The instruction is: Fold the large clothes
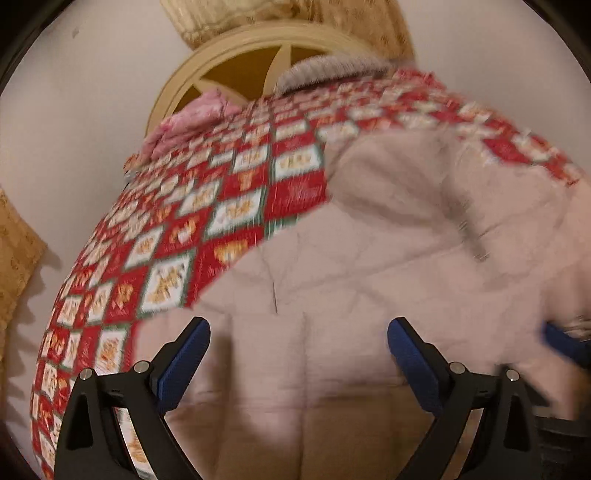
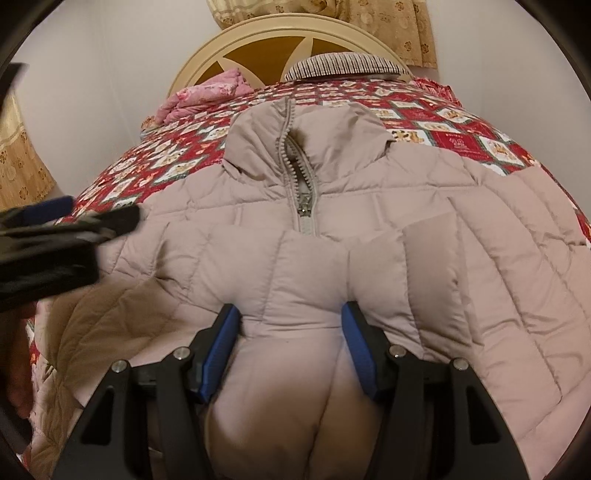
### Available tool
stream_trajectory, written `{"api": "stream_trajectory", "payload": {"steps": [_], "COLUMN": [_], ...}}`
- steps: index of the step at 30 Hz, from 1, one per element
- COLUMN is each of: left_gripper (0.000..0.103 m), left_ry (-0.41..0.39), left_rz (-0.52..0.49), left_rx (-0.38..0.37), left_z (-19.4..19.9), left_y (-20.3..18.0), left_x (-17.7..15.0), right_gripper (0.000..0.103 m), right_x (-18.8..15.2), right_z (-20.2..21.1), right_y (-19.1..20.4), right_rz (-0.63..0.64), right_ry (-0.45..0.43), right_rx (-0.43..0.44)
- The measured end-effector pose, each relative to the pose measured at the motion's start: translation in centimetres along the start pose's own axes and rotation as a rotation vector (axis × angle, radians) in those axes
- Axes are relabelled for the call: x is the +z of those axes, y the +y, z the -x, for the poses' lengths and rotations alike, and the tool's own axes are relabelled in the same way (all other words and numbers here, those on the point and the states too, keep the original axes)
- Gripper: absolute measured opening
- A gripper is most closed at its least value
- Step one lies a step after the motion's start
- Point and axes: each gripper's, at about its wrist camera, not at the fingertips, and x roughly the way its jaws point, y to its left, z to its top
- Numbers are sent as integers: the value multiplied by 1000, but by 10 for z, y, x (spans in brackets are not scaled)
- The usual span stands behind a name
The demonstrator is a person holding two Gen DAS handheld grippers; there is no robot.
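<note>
Beige quilted puffer jacket [image 2: 332,206] lies front-up on a red-and-white patchwork bedspread [image 2: 461,140], collar toward 12 o'clock near the headboard [image 2: 266,33], zipper [image 2: 301,184] part open at the neck. Right gripper [image 2: 291,325] is pinching a thick bunched fold of the jacket's lower edge: both blue pads [image 2: 221,350] press into the padding, which bulges out between and below them, at 6 o'clock in the right wrist view. Left gripper [image 1: 299,343] has jaws spread wide, nothing between the pads, only jacket fabric beneath them; whether the tips touch it I cannot tell, left wrist view is motion-blurred. Same gripper shows as a dark blurred shape at 9 o'clock in the right wrist view [image 2: 74,221], over the jacket's left side edge. Jacket lining, tan and quilted, shows at 7 o'clock in the right wrist view where the hem is turned over. Pink folded blanket [image 2: 207,96] sits at 11 o'clock by the headboard, striped grey pillow [image 2: 343,66] at 12 to 1 o'clock, both well apart from the jacket. Gold patterned curtain [image 2: 388,22] hangs behind the headboard.
</note>
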Motion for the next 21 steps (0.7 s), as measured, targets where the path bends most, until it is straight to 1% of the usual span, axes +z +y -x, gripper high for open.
{"api": "stream_trajectory", "payload": {"steps": [1,3,5,6,7,8,9,10,12,14,16,17,20,21], "left_gripper": [98,98,98,98,98,98,98,98,98,98,98,98,98,98], "left_ry": [7,-22,-47,-52,-52,-52,-54,-56,-61,-63,-61,-60,-55,-55], "left_rz": [27,78,90,95,103,109,115,118,128,134,142,145,153,154], "left_rx": [-26,-55,-57,-61,-69,-75,-79,-81,-83,-88,-96,-102,-112,-114], "left_z": [-12,-13,-10,-10,-10,-10,-10,-10,-9,-10,-13,-13,-15,-15], "left_y": [1,7,8,8,10,11,10,11,12,13,14,15,16,16], "left_x": [-7,-12,-16,-16,-16,-17,-17,-16,-17,-16,-16,-16,-16,-16], "right_gripper": [60,60,62,66,69,75,79,81,82,82,82,82,81,81], "right_x": [0,1,6,12,20,32,47,65,102,137,163,181,208,211], "right_z": [1,4,14,23,34,43,47,47,37,20,-1,-18,-55,-65], "right_y": [0,-2,-9,-14,-19,-23,-26,-29,-39,-45,-49,-51,-56,-58], "right_rz": [-2,-9,-37,-58,-79,-94,-100,-104,-130,-124,-123,-129,-147,-147], "right_ry": [-1,-1,5,-10,-42,-74,-92,-94,-87,-83,-59,-31,34,58], "right_rx": [3,26,74,89,96,91,76,58,45,-18,-45,-64,-84,-95]}}
